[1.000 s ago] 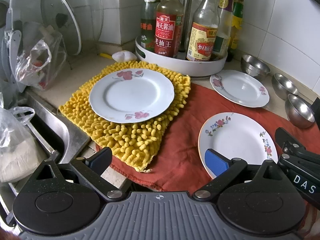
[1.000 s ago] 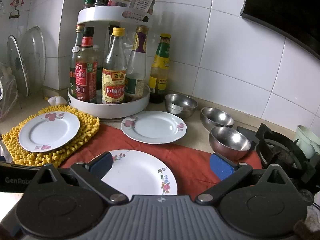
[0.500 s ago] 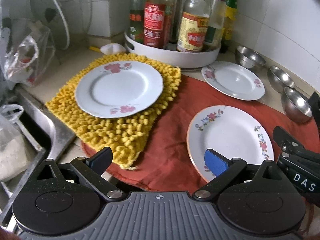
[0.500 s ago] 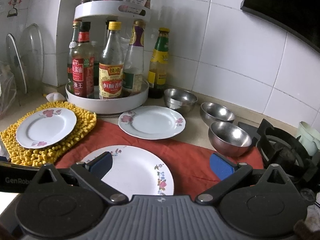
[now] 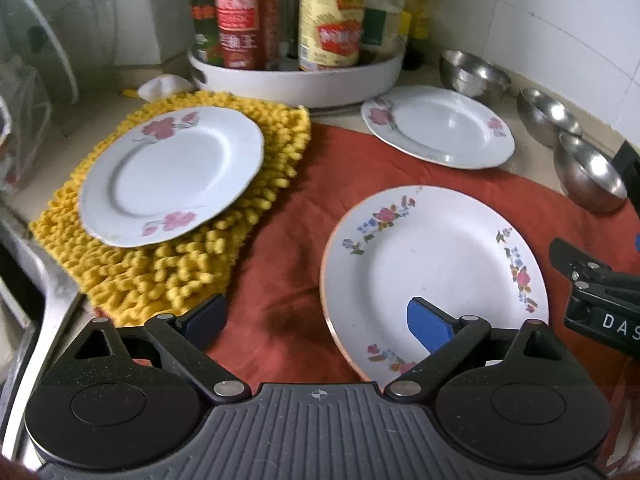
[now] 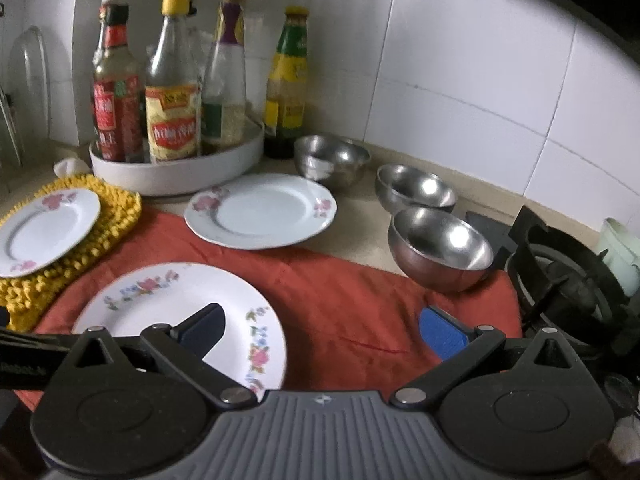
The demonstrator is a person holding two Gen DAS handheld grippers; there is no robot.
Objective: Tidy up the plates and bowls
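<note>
Lying under both spread tools (image 5: 316, 322) (image 6: 320, 330), flowered plate (image 5: 432, 264).

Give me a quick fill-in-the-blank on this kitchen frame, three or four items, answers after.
1. The plate with two pink flowers lies on a ____ mat.
2. The number of steel bowls near the wall is ____.
3. The sauce bottles stand in a round ____ tray.
4. Both the left gripper and the right gripper are ____.

Answers: yellow; three; white; open
</note>
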